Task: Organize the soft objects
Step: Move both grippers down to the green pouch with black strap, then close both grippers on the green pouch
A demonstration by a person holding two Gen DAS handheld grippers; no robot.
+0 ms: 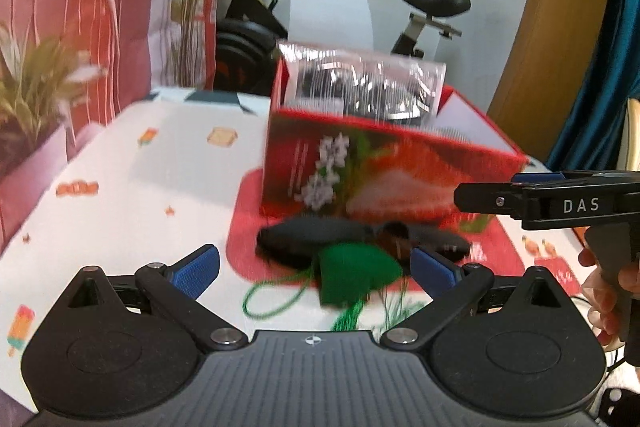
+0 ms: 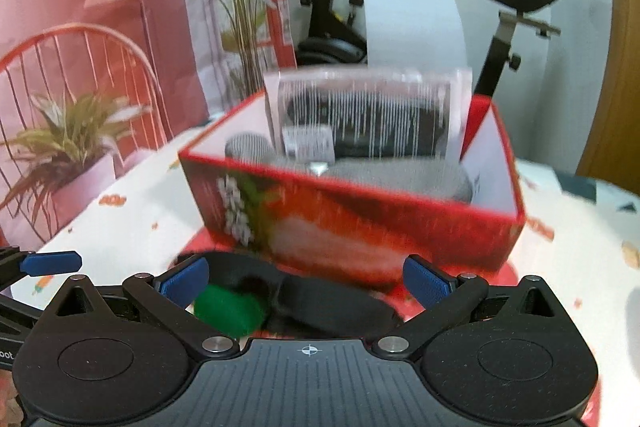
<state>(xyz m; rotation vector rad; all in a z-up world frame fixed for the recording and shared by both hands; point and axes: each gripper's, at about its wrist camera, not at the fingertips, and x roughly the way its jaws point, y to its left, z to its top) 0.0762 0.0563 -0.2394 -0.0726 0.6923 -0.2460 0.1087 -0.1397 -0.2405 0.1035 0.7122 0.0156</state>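
A green felt pouch [image 1: 356,275] with a green cord and tassel lies on the white tablecloth in front of a red flowered box [image 1: 380,163]. A black soft item [image 1: 312,237] lies just behind the pouch. My left gripper [image 1: 316,269] is open, with the pouch between its blue pads and untouched. A clear plastic packet [image 1: 360,87] stands inside the box. My right gripper [image 2: 306,281] is open above the black item [image 2: 320,303] and the pouch [image 2: 228,307], facing the box [image 2: 352,223]. A grey soft item [image 2: 400,179] lies in the box beside the packet [image 2: 368,115].
The box stands on a red mat [image 1: 248,227]. A pink backdrop [image 1: 60,27] picturing a chair and plants rises at the table's left edge. An exercise bike [image 1: 432,7] stands behind the table. A hand [image 1: 608,291] holds the right gripper [image 1: 464,197] at the right.
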